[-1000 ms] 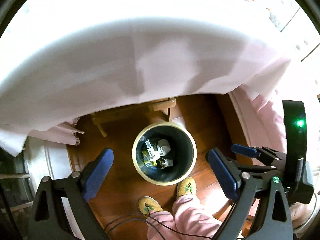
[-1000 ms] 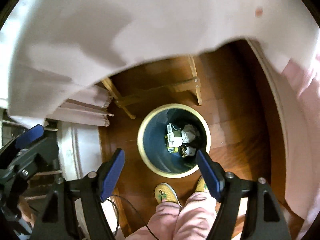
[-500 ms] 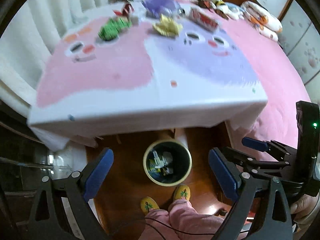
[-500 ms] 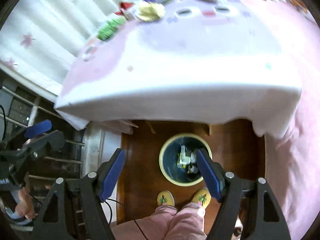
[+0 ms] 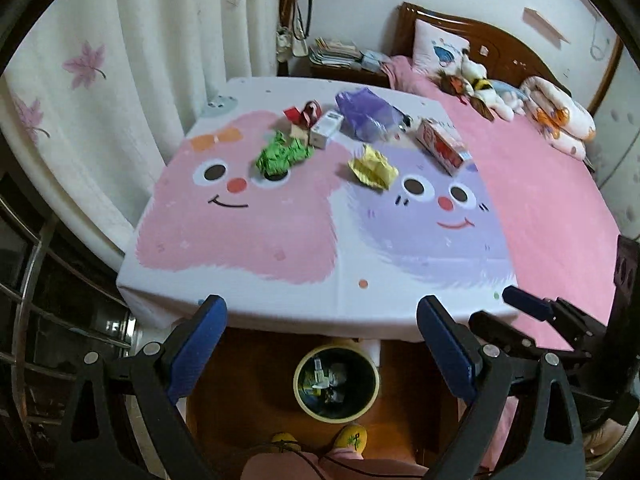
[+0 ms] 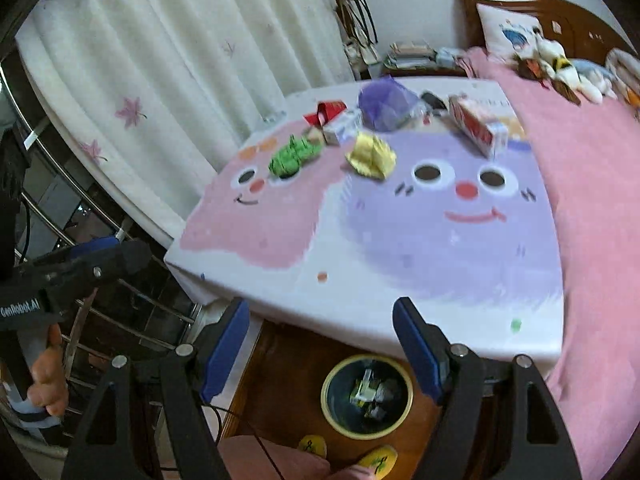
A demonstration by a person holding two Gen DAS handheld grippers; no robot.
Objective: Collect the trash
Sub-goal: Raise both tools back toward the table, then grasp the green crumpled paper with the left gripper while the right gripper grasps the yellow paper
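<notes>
Far rim of the trash bin [image 5: 337,350] under the table's tablecloth [image 5: 360,304].

Only one thing we're actually managing to read here: white lettering saying "GenRobot.AI" on the black body of the left hand-held gripper [image 6: 80,264], showing at the left edge of the right wrist view. The red and white box [image 5: 440,146] on the surface is showing some print, but we're finding it too blurry to make out. Same story with the packaging down in the trash bin [image 5: 374,372].
</notes>
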